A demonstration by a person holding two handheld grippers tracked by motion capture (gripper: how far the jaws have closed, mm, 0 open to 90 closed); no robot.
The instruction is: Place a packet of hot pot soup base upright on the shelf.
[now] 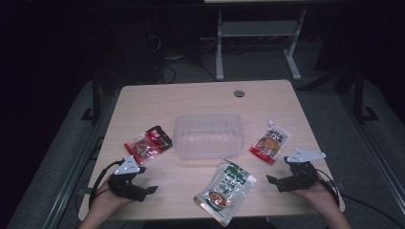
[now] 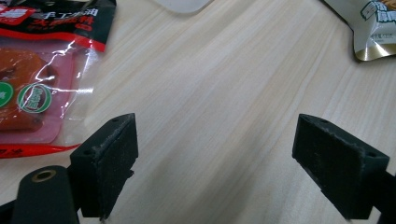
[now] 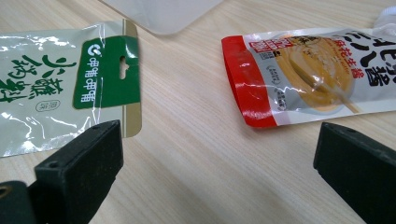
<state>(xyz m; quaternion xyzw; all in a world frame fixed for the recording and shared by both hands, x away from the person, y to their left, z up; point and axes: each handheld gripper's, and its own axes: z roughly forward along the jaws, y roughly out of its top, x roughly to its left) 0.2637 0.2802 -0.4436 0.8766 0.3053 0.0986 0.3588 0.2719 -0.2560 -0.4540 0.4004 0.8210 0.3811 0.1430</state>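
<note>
We hold the left tool (image 1: pixel 154 189) low over the table (image 1: pixel 143 102) with its jaws wide and nothing between them, the red packet (image 1: pixel 148 143) just beyond it; our right tool (image 1: pixel 270 180) also stands wide and bare, near the green-and-white pouch (image 1: pixel 225 192) and the orange sauce pouch (image 1: pixel 270 141), with the clear plastic tub (image 1: pixel 207 135) between the packets

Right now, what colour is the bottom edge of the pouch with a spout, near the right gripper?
Red; the pouch with a spout shows it best in the right gripper view.
</note>
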